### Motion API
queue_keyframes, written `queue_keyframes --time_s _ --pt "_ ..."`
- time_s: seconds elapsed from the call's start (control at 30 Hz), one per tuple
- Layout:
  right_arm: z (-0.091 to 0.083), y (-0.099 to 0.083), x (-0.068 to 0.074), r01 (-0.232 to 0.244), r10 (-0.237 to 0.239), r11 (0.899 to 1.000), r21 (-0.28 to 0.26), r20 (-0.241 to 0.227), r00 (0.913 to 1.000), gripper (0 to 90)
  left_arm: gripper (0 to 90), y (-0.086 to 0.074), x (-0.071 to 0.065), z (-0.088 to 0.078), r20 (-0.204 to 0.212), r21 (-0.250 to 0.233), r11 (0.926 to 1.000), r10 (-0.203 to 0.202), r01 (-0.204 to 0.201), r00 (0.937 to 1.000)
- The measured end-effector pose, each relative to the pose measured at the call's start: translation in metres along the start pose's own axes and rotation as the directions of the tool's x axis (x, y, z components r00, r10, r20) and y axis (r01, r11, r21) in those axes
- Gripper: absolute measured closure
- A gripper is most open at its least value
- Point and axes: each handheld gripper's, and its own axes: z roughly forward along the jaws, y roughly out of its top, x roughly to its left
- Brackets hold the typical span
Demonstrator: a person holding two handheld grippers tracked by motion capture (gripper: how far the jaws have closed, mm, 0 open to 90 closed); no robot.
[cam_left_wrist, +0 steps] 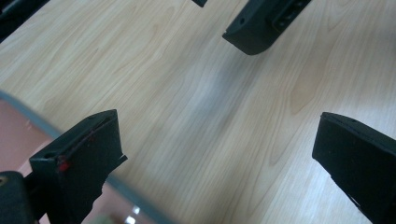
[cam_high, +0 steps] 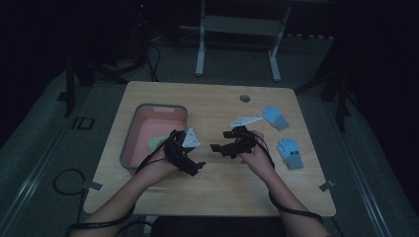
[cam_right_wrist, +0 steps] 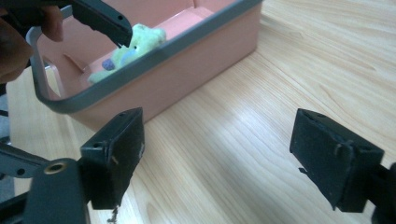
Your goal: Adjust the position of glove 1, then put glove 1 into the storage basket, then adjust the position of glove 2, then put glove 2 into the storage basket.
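The high view is very dim, so detail on the table (cam_high: 212, 192) is hard to read, and the person's forearms are cut off at the near edge. Left gripper (cam_high: 190, 160) hangs just right of the pink bin (cam_high: 129, 143), jaws spread wide with nothing between them; its own view shows bare wood through the gap. Right gripper (cam_high: 220, 147) faces it across the middle of the table, jaws also parted and empty, as the right gripper view (cam_right_wrist: 217, 154) confirms. Inside the bin lies a pale green glove (cam_right_wrist: 133, 46) with a purple patch, partly hidden behind the grey rim and the other gripper's jaw. Over at the right edge, two blue gloves (cam_high: 275, 117) (cam_high: 290, 152) lie flat with darker grey cuffs, a little apart, fingers hard to make out.
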Motion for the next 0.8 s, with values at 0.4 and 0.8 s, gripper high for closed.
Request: queue_keyframes --time_s 0.4,0.8 --pt "-0.04 -0.031 -0.021 -0.013 0.015 0.999 -0.03 0.053 0.9985 15.8 1.8 0.007 -0.022 0.019 0.057 -0.038 0.9992 -0.005 0.007 0.9983" --pt "-0.082 -0.059 -0.055 -0.066 0.089 0.993 -0.101 0.244 0.9657 13.6 1.8 0.005 -0.038 0.033 0.087 -0.058 0.9983 0.001 0.004 0.9962"
